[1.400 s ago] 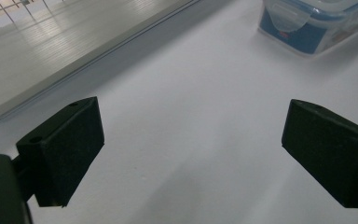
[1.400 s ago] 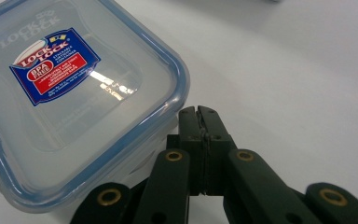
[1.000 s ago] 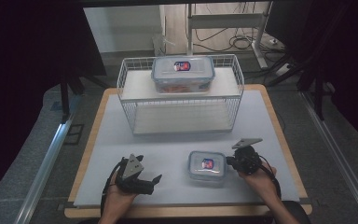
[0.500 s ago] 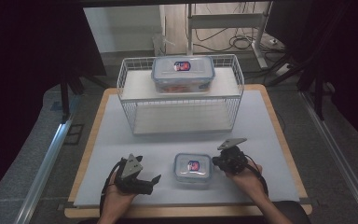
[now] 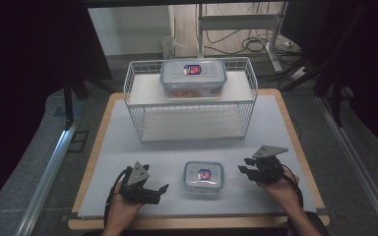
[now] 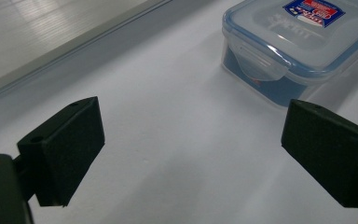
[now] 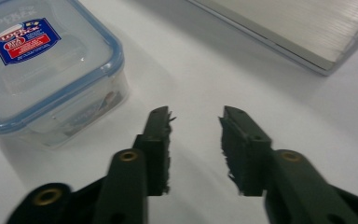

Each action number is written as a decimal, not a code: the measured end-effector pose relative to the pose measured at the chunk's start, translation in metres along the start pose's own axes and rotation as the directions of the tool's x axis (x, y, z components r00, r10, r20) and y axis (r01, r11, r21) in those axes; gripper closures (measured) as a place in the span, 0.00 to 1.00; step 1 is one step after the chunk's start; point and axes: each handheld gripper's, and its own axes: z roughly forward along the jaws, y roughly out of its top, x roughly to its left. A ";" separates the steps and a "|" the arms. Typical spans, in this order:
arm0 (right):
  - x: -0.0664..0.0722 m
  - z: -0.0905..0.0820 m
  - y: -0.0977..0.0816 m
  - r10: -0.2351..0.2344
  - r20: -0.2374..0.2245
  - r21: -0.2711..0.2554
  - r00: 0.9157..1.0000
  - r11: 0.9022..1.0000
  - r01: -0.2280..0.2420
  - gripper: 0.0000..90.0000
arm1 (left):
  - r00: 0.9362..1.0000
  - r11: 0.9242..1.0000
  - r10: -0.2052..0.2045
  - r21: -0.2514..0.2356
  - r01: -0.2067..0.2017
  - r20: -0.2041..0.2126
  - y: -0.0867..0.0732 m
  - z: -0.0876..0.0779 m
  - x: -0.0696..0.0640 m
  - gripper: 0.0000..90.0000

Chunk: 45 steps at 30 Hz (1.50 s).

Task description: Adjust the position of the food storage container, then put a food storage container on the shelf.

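While small container [image 5: 203, 178] sits free on table [image 5: 128, 147], grippers flank it.
Right gripper [image 5: 243, 171] jaws just opening, empty; left gripper [image 5: 163, 189] wide open, empty.

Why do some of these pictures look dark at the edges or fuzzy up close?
High view: the surroundings are dark and the white table is brightly lit. Right gripper view: the right gripper is soft and slightly smeared, the small container sharper. Left gripper view: the pads are fairly crisp, with soft shadows under the container.

Left gripper [image 5: 161, 189] rests wide open; right gripper [image 5: 243, 170], jaws just opening, grips nothing.
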 end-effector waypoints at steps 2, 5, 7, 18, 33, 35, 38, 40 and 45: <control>-0.003 -0.001 -0.003 0.010 0.002 -0.002 1.000 1.000 -0.010 0.49 | 1.000 1.000 -0.001 0.007 0.001 0.000 -0.001 0.001 0.000 0.06; -0.006 0.000 -0.010 0.018 -0.022 -0.021 1.000 1.000 -0.019 0.33 | 1.000 1.000 0.002 0.011 -0.002 -0.002 -0.001 0.002 0.000 0.06; -0.008 0.000 -0.013 0.035 -0.032 -0.020 0.999 0.999 -0.036 0.29 | 1.000 1.000 0.002 0.012 -0.002 -0.002 -0.001 0.002 0.000 0.06; -0.009 0.004 -0.013 0.030 -0.025 -0.004 0.999 1.000 -0.030 0.24 | 1.000 1.000 -0.025 0.016 0.024 0.015 -0.002 0.004 0.002 0.06; -0.003 0.005 -0.009 0.043 -0.037 0.004 0.998 0.999 -0.043 0.19 | 0.990 0.995 -0.099 0.036 0.096 0.100 0.003 0.007 0.001 0.05; -0.003 0.004 -0.009 0.044 -0.038 0.006 0.998 0.999 -0.043 0.18 | 0.989 0.994 -0.102 0.038 0.098 0.104 0.003 0.007 0.000 0.05; 0.000 0.005 -0.007 0.053 -0.046 0.001 0.998 0.999 -0.053 0.12 | 0.988 0.993 -0.102 0.064 0.095 0.115 0.007 0.010 -0.002 0.05; 0.002 0.005 -0.006 0.062 -0.056 0.000 0.997 0.998 -0.062 0.08 | 0.988 0.993 -0.100 0.070 0.093 0.114 0.008 0.011 -0.003 0.07; 0.007 0.005 -0.003 0.073 -0.067 0.007 0.995 0.997 -0.072 0.05 | 0.985 0.991 -0.115 0.086 0.105 0.126 0.015 0.017 -0.004 0.11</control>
